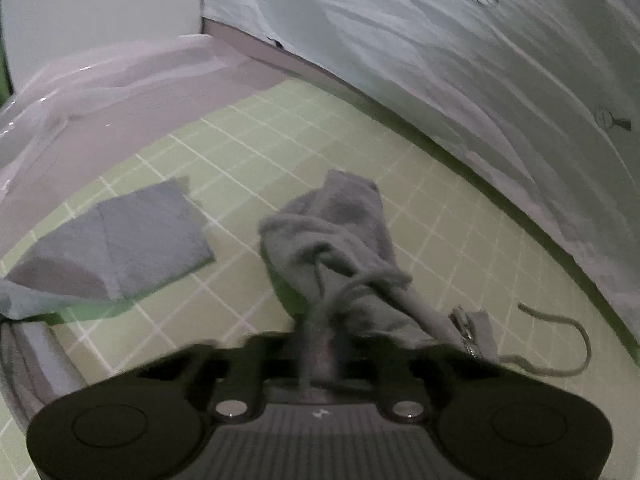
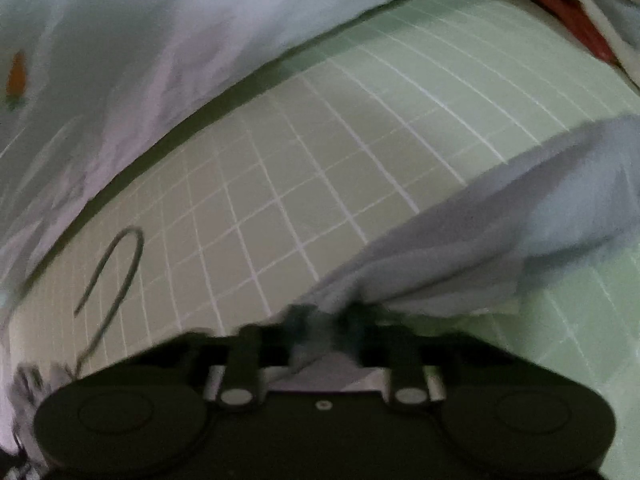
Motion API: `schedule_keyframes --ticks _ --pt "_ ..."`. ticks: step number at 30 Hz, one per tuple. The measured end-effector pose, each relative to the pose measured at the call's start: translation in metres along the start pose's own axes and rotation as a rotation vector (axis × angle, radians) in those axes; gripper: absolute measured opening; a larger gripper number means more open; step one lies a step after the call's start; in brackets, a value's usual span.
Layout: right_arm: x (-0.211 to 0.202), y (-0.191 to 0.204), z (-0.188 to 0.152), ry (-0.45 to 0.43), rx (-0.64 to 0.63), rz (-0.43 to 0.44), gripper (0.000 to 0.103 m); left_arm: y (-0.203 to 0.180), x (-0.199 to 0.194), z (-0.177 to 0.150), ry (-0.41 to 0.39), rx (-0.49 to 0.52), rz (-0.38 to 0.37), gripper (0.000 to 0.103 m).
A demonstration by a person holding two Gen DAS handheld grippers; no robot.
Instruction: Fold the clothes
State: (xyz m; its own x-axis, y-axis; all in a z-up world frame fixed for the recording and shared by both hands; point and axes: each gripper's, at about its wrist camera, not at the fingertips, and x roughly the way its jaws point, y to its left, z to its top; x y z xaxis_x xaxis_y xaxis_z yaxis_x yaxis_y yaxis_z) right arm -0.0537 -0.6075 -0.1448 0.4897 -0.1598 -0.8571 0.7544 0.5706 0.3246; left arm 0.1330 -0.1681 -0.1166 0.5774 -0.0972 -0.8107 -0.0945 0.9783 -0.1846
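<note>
1. Left wrist view: the left gripper [image 1: 320, 344] is clamped on a bunched part of the grey garment [image 1: 336, 240], which hangs lifted above the green grid mat [image 1: 280, 152]. Its drawstring [image 1: 560, 344] trails toward the mat's right edge.
2. Right wrist view: the right gripper [image 2: 324, 324] pinches another part of the grey garment [image 2: 500, 224], stretched to the right.
3. A folded grey piece [image 1: 120, 240] lies near the mat's left edge.
4. I judge the step as carrying or spreading; the next move needs both grips kept and the cloth laid flat.
</note>
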Motion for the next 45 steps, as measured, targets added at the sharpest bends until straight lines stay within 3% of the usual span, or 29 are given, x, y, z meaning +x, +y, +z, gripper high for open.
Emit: schedule_keyframes --ticks 2,6,10,13,15,17,20,21,23,26,28,34,42,45 --pt "-0.007 -0.015 0.000 -0.019 0.002 0.026 0.004 -0.013 -0.007 0.001 -0.026 0.037 -0.006 0.003" --pt "-0.033 -0.041 0.002 -0.115 0.010 0.012 0.003 -0.040 -0.046 0.004 -0.121 0.131 -0.104 0.003" --pt "-0.079 -0.074 0.003 -0.274 0.002 -0.097 0.003 -0.062 -0.092 -0.005 -0.193 0.242 -0.162 0.003" --pt "-0.110 -0.098 -0.003 -0.385 -0.059 -0.234 0.003 -0.060 -0.095 -0.033 -0.136 0.260 -0.152 0.003" --pt "-0.116 -0.119 -0.011 -0.385 -0.084 -0.306 0.003 -0.055 -0.086 -0.057 -0.068 0.255 -0.119 0.003" --pt "-0.114 -0.142 -0.019 -0.331 -0.083 -0.341 0.004 -0.049 -0.078 -0.079 0.001 0.238 -0.087 0.004" --pt "-0.105 -0.168 -0.035 -0.216 -0.075 -0.309 0.005 -0.046 -0.081 -0.103 0.054 0.237 -0.068 0.005" --pt "-0.104 -0.171 -0.039 -0.197 -0.079 -0.293 0.006 -0.046 -0.084 -0.109 0.062 0.244 -0.067 0.012" --pt "-0.106 -0.173 -0.045 -0.186 -0.099 -0.269 0.009 -0.051 -0.096 -0.115 0.045 0.282 -0.048 0.013" --pt "-0.110 -0.167 -0.039 -0.194 -0.109 -0.243 0.024 -0.058 -0.106 -0.118 0.029 0.314 -0.036 0.039" --pt "-0.113 -0.161 -0.033 -0.205 -0.112 -0.227 0.040 -0.062 -0.106 -0.116 0.033 0.322 -0.033 0.055" --pt "-0.103 -0.120 -0.006 -0.275 -0.167 -0.167 0.068 -0.068 -0.073 -0.103 0.098 0.357 -0.009 0.063" --pt "-0.068 -0.036 0.027 -0.299 -0.255 -0.113 0.076 -0.075 -0.031 -0.063 0.107 0.223 -0.077 0.070" --pt "-0.044 0.000 0.033 -0.260 -0.329 -0.023 0.076 -0.082 -0.015 -0.051 0.112 0.173 -0.113 0.071"
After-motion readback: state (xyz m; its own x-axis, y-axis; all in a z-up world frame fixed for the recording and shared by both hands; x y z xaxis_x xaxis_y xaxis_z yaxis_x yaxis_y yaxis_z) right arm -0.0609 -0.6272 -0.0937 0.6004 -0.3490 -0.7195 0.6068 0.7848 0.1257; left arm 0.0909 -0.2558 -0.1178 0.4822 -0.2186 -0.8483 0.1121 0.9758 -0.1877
